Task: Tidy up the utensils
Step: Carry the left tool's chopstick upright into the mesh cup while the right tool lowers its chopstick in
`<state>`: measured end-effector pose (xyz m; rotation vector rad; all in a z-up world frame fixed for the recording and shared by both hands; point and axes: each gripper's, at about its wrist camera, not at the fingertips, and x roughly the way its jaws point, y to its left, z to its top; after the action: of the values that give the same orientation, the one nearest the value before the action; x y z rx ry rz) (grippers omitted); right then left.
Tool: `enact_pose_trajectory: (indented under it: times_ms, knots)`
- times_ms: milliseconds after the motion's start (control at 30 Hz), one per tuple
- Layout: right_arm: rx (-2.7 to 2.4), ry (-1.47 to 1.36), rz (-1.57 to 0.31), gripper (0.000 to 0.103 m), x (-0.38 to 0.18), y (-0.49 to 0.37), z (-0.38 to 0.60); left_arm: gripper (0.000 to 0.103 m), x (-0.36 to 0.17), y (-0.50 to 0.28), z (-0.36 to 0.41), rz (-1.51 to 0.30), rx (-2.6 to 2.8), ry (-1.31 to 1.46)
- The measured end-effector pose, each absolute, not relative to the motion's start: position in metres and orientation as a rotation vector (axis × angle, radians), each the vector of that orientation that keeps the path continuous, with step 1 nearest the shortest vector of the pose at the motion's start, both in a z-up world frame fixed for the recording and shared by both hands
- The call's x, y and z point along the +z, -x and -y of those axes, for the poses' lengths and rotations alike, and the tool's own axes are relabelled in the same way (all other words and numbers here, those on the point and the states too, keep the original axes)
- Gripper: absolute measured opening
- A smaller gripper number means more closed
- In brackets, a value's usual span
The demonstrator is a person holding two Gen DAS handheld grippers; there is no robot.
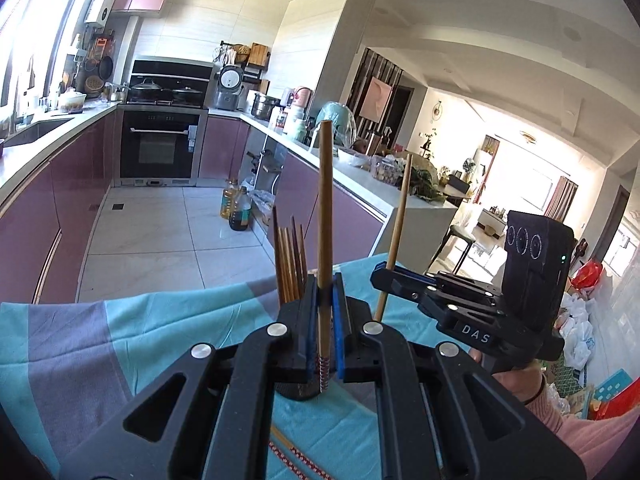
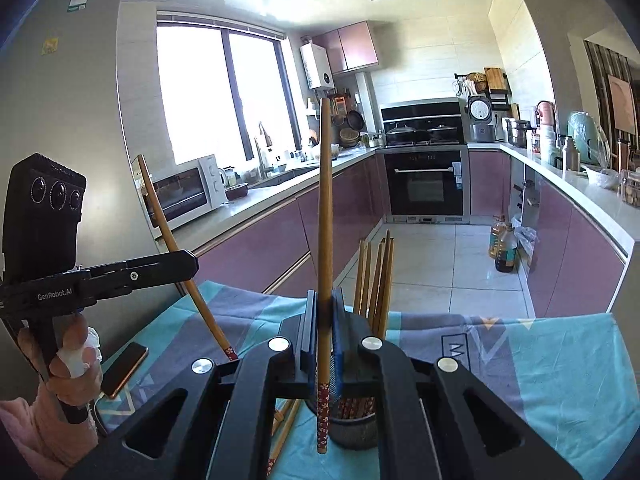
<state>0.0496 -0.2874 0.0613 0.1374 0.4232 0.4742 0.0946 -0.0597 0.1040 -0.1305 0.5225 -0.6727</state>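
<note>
My left gripper (image 1: 325, 300) is shut on a bamboo chopstick (image 1: 325, 208) and holds it upright above a dark round holder (image 1: 298, 392). Several chopsticks (image 1: 290, 264) stand in that holder, just left of my fingers. My right gripper (image 2: 325, 312) is shut on another chopstick (image 2: 325, 216), upright, with its patterned tip over the holder (image 2: 354, 432). Several chopsticks (image 2: 376, 280) stand in the holder to its right. Each gripper shows in the other's view, the right one (image 1: 388, 276) and the left one (image 2: 188, 264), each with its chopstick.
The holder stands on a table with a teal and grey cloth (image 2: 520, 364). Loose chopsticks (image 2: 286, 428) lie on the cloth near the holder. A phone (image 2: 124, 368) lies at the cloth's left edge. Kitchen counters (image 2: 256, 204) and floor lie beyond.
</note>
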Motion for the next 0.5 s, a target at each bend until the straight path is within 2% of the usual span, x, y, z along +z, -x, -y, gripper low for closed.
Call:
enact_pose_trajectory:
  times_ms: [500]
  knots:
    - [0.420,-0.170,-0.426,0.006,0.055,-0.079,0.291,0.007,0.109,-0.099,0.089,-0.497,-0.631,0.069]
